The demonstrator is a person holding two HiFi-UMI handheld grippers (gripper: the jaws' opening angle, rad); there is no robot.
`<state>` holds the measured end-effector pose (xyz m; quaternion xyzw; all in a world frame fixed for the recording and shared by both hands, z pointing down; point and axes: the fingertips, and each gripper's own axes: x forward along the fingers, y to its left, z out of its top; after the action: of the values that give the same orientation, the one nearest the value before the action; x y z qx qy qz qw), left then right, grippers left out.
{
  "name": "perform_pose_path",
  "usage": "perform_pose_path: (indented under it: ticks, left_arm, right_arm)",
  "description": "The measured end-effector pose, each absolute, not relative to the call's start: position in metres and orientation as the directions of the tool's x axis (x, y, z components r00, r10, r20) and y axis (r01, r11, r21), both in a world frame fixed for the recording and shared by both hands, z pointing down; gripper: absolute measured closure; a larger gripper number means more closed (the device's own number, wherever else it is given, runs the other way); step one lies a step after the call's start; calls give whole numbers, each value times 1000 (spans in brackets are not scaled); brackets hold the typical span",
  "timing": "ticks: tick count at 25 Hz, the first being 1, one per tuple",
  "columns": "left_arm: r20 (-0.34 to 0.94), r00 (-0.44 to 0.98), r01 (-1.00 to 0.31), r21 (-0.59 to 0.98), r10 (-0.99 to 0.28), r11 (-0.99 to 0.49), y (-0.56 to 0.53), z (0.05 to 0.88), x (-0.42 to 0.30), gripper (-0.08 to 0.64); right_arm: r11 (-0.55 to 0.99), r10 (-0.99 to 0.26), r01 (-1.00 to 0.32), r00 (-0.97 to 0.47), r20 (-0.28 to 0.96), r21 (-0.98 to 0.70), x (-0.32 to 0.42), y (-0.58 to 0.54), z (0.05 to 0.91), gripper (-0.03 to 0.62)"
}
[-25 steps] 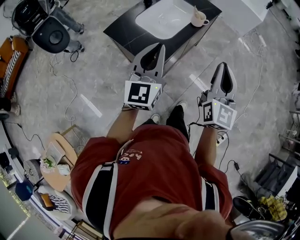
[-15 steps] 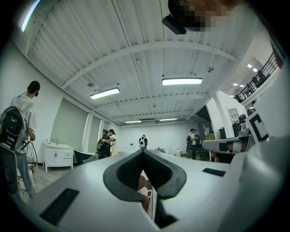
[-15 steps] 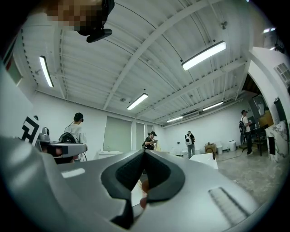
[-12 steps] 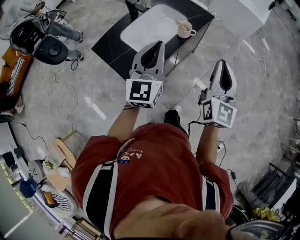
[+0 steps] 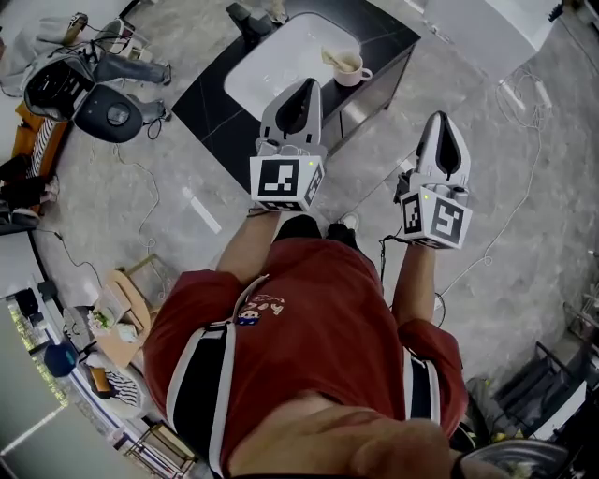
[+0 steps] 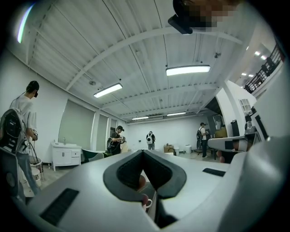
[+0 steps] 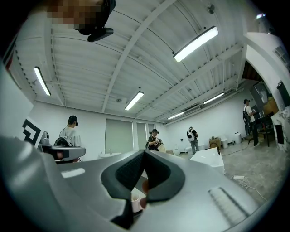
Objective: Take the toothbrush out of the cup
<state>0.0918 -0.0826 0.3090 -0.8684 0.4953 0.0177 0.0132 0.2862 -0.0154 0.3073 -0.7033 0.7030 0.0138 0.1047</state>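
Note:
A pale cup (image 5: 350,68) stands on a black counter (image 5: 213,94) beside a white basin (image 5: 276,51); a light toothbrush (image 5: 331,58) leans out of it. Both grippers are held level in front of the person, short of the counter. My left gripper (image 5: 308,85) is shut and empty, its tips just over the counter's near edge. Out to the right, my right gripper (image 5: 442,118) hangs over the floor, also shut and empty. The cup (image 6: 146,202) peeks below the closed jaws in the left gripper view, and the cup (image 7: 135,198) shows likewise in the right gripper view.
A black round machine (image 5: 110,114) and cables (image 5: 140,178) lie on the floor at the left. A wooden stool (image 5: 126,299) stands lower left. A white block (image 5: 477,21) sits beyond the counter. Several people (image 6: 117,138) stand across the room.
The person has walked toward the counter. The counter and cup have slid left and nearer in the head view. Both grippers stayed shut and level.

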Motion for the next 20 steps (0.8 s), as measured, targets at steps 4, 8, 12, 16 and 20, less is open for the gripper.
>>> perform_pose_path:
  ticks: [4, 8, 12, 16, 20]
  left_arm:
    - [-22, 474, -880, 0, -880, -474, -93, 322, 95, 554]
    - [10, 450, -893, 4, -893, -450, -103, 338, 93, 554]
    - [14, 448, -894, 1, -894, -448, -117, 348, 97, 553]
    - [25, 440, -898, 6, -898, -440, -138, 361, 98, 549]
    - [54, 435, -901, 11, -899, -435, -162, 379, 101, 502]
  right_arm:
    - [26, -987, -989, -2, -160, -148, 297, -27, 317, 583]
    - [53, -989, -985, -28, -148, -162, 294, -41, 326, 583]
    - [57, -987, -984, -29, -158, -171, 294, -52, 329, 583]
    - [66, -986, -986, -40, -160, -156, 291, -68, 329, 583]
    - [77, -987, -988, -57, -148, -136, 292, -90, 329, 583]
